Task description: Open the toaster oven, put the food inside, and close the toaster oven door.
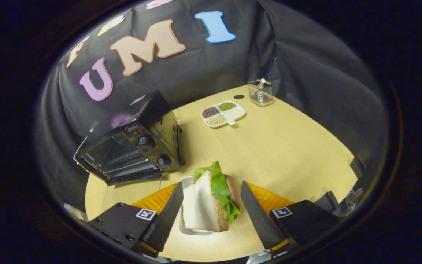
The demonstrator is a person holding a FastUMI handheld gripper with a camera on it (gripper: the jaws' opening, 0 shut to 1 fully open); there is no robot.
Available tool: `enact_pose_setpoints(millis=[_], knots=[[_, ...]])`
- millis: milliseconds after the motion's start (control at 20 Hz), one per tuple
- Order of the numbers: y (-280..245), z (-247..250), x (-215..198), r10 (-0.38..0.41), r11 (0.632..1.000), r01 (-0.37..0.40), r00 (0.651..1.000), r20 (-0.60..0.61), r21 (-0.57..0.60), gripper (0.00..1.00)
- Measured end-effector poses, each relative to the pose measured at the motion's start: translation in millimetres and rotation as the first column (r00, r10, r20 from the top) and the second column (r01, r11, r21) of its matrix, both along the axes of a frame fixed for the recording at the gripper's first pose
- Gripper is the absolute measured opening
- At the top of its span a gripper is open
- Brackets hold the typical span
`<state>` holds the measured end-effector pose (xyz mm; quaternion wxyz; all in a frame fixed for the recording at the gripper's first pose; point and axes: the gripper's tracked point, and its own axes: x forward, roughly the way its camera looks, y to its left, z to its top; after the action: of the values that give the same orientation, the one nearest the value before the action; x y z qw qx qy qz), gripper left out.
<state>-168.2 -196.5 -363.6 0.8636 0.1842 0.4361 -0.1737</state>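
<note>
On the counter: a sandwich (211, 200), an oven (132, 145), a divided dish (223, 113) and a wire basket (260, 92) stood on the pale wood counter (280, 154).
Gripper (211, 209): its jaws were spread wide, one on each side of the sandwich, with a gap showing between each finger and the bread.
Sandwich: it sat between the fingers, propped on edge, white bread facing one way, a brown crust on the other side, green lettuce sticking out at the top and down the side.
Under the sandwich: a small white dish (189, 229) held it, and an orange mat (269, 200) lay beneath that, showing on both sides behind the fingers.
Oven: black, beyond the fingers and to their left, near the booth wall; its glass door was down and open, two knobs on the front panel.
Divided dish: white, well beyond the sandwich, holding dark, green and pale grains in separate sections.
Wire basket: near the far counter edge, just beyond the divided dish.
</note>
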Motion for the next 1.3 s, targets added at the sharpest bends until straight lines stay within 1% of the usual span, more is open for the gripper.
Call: enact_pose_setpoints(millis=[150, 250, 350, 400, 550, 750, 1000, 1150, 1300], knots=[[6.7, -15.0, -4.7, 0.008, 0.999, -0.006, 0.999, -0.033, 0.038, 0.97], [6.5, -20.4, -11.8, 0.003, 0.999, 0.000, 0.998, -0.064, 0.048, 0.87], [5.1, -16.5, -11.2, -0.024, 0.996, 0.030, 0.997, -0.070, 0.079, 0.76], [7.6, -22.3, -13.0, -0.031, 0.993, 0.041, 0.996, -0.089, 0.107, 0.71], [12.3, -11.8, -2.2, -0.050, 0.981, 0.058, 0.998, -0.047, 0.183, 0.54], [20.0, -6.7, -0.8, -0.023, 0.979, 0.028, 0.999, -0.032, 0.202, 0.29], [23.4, 10.4, 5.3, -0.042, 0.979, 0.041, 0.999, 0.001, 0.201, 0.29], [32.9, 26.6, 11.6, -0.064, 0.973, 0.057, 0.998, 0.027, 0.225, 0.29], [53.9, 42.6, 23.5, -0.071, 0.960, 0.050, 0.995, 0.068, 0.275, 0.29]])
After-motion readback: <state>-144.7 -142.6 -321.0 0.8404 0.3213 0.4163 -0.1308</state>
